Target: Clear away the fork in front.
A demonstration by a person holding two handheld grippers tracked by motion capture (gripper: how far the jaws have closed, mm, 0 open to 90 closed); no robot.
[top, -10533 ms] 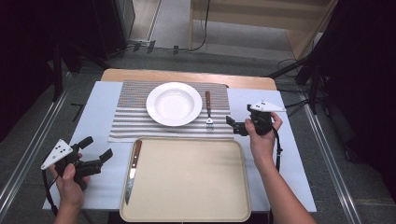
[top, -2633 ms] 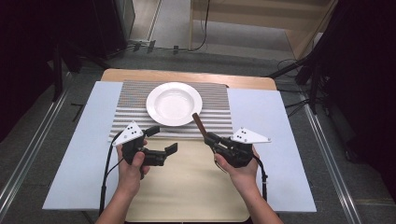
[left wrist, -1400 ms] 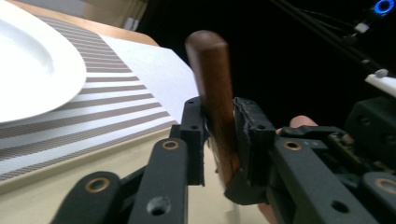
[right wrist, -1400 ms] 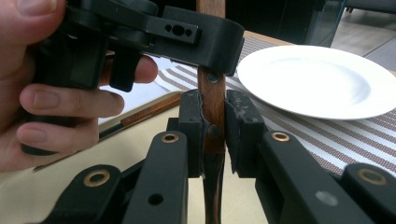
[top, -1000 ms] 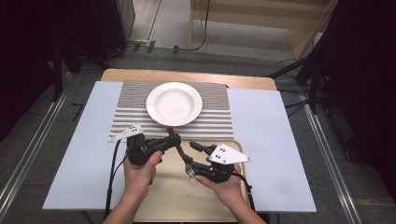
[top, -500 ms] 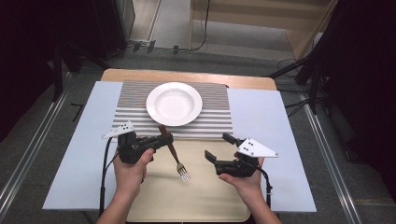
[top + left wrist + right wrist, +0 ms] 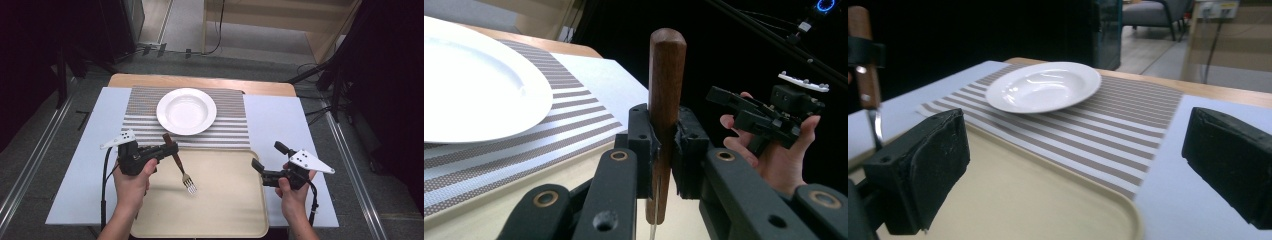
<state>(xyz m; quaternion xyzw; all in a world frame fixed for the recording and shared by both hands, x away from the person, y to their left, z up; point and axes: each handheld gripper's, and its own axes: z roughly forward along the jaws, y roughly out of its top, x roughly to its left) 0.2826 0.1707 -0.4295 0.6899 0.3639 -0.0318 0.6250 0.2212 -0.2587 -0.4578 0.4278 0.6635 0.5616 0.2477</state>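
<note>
We now have the wooden-handled metal fork (image 7: 179, 164) in the left gripper (image 7: 162, 149) alone. Its fingers (image 7: 642, 145) are clenched on the brown handle, as the left gripper view shows, with the rounded handle end standing up above them. In the high view the fork slants from that grip down and to the right, its tines hanging over the near-left part of the beige rectangular plastic tray (image 7: 225, 210); we cannot tell whether they touch it.

A second ago both grippers met over the tray with the fork between them. Since then the right gripper (image 7: 265, 161) has let go and drawn back to the right edge of the tray, and its fingers (image 7: 923, 167) now stand spread wide with nothing between them.

We read that as a finished hand-over from right to left. The round white ceramic plate (image 7: 186, 111) sits on the grey-and-white striped placemat (image 7: 230, 127) at the far side of the tabletop (image 7: 75, 165), and the mat is bare to the left of the plate. We judge that laying the fork there is the likely next step.
</note>
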